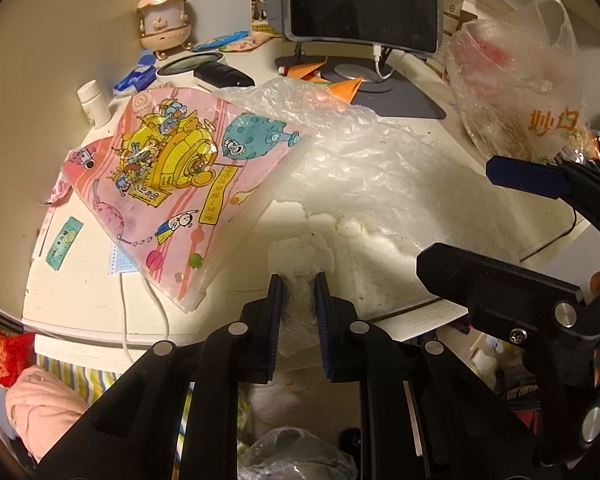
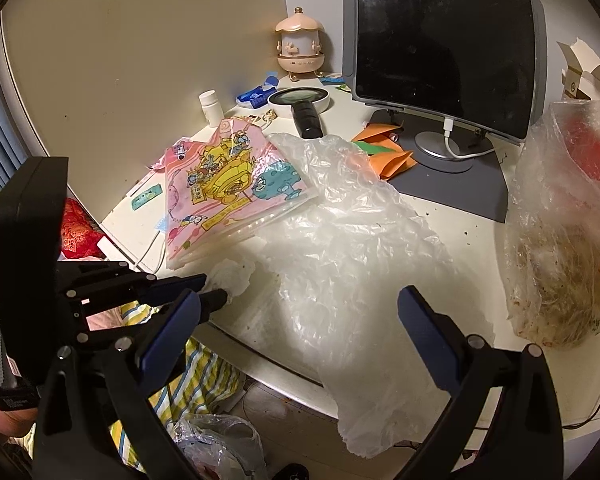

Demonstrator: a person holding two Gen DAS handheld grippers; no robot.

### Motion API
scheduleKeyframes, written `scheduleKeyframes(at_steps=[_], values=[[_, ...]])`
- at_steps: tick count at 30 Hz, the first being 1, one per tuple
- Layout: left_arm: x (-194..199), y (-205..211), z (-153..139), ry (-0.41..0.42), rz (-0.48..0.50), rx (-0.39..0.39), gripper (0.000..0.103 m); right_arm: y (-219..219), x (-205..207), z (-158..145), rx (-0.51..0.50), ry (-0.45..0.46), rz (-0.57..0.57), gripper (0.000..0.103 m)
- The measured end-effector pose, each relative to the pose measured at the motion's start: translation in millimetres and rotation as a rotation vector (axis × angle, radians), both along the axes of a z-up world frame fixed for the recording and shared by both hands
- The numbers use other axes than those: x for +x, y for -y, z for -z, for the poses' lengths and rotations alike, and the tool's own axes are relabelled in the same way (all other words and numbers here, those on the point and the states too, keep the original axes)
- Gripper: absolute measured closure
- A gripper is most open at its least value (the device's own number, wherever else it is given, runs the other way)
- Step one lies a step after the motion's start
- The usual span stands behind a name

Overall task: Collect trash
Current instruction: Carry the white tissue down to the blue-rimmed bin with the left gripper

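Note:
A crumpled white tissue (image 1: 300,258) lies at the front edge of the white table (image 1: 80,280). My left gripper (image 1: 299,280) is shut on it, blue pads pressing on both sides. In the right wrist view the same tissue (image 2: 236,276) sticks out of the left gripper (image 2: 212,290). A large crinkled clear plastic sheet (image 2: 340,240) spreads over the table and hangs off its edge. My right gripper (image 2: 300,296) hovers above this sheet, jaws wide open with nothing held. A pink cartoon-printed bag (image 1: 172,176) lies left of the sheet.
A filled translucent bag (image 2: 560,240) with orange print stands at the right. Behind are a monitor (image 2: 440,40), a magnifying glass (image 2: 300,100), a white bottle (image 2: 211,106), orange paper (image 2: 392,160) and a pink ornament (image 2: 298,46). Another plastic bag (image 2: 216,448) sits below the table edge.

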State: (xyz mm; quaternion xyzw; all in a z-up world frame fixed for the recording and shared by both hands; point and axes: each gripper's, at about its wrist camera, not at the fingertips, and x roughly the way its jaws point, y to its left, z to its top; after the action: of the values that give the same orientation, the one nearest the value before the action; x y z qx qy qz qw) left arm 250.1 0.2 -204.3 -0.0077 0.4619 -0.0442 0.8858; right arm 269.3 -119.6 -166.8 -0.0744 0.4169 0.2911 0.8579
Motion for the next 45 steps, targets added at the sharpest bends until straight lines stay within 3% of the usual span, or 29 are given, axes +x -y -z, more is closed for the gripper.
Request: scheduleKeyframes(at_steps=[7, 13, 24, 32, 41, 45], values=[[-23, -4, -11, 0.026, 0.002, -0.007, 0.088, -4, -19, -6, 0.002, 0.014, -0.009, 0.006], [-67, -19, -15, 0.035, -0.020, -0.004, 0.088, -18, -54, -8, -0.005, 0.011, -0.053, 0.006], [-169, -59, 25, -0.046, -0.069, -0.021, 0.088, -59, -143, 21, -0.060, -0.044, -0.156, 0.006], [-232, -82, 73, -0.143, -0.087, -0.031, 0.088, -87, -200, 75, -0.126, -0.131, -0.211, 0.006], [-293, -86, 163, -0.281, -0.061, -0.074, 0.088, -105, -250, 160, -0.186, -0.277, -0.239, 0.006], [-316, -84, 218, -0.365, -0.055, -0.083, 0.088, -110, -262, 203, -0.209, -0.334, -0.234, 0.006]])
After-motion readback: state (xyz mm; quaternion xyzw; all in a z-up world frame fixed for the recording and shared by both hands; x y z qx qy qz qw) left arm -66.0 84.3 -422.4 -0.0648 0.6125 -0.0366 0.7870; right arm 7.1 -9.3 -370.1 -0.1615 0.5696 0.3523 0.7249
